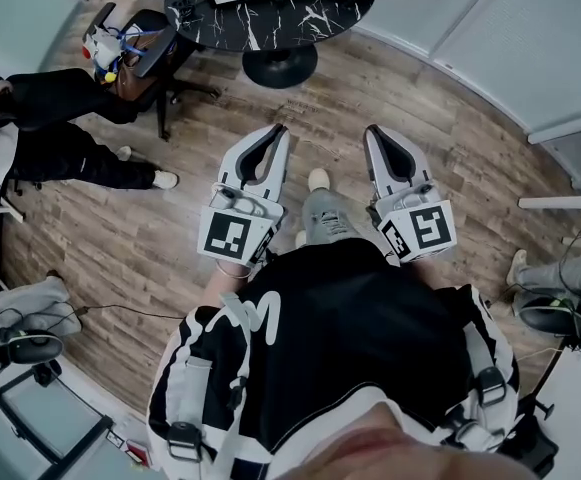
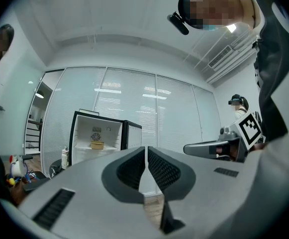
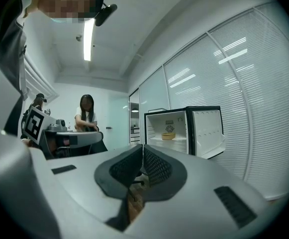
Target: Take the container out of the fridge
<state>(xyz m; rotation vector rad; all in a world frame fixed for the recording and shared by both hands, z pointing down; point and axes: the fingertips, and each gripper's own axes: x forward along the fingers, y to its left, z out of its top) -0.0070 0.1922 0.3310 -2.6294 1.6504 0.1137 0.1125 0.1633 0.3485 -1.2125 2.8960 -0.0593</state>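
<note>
A small black fridge [image 2: 99,138] [image 3: 184,131] stands some way off with its door open. A yellow container [image 2: 96,145] [image 3: 168,136] sits on its white shelf. In the head view I hold both grippers in front of my body, pointing forward over the wooden floor. My left gripper [image 1: 278,128] [image 2: 146,148] is shut with nothing between its jaws. My right gripper [image 1: 372,130] [image 3: 143,146] is also shut and empty. Each gripper shows in the other's view: the right one [image 2: 219,147] and the left one [image 3: 59,136]. The fridge lies outside the head view.
A round black marble-patterned table [image 1: 270,13] on a pedestal stands ahead. A chair [image 1: 135,48] with a bag stands at the left, beside a seated person [image 1: 50,128]. A person [image 3: 86,114] stands behind a desk. White blinds [image 3: 243,98] line the wall.
</note>
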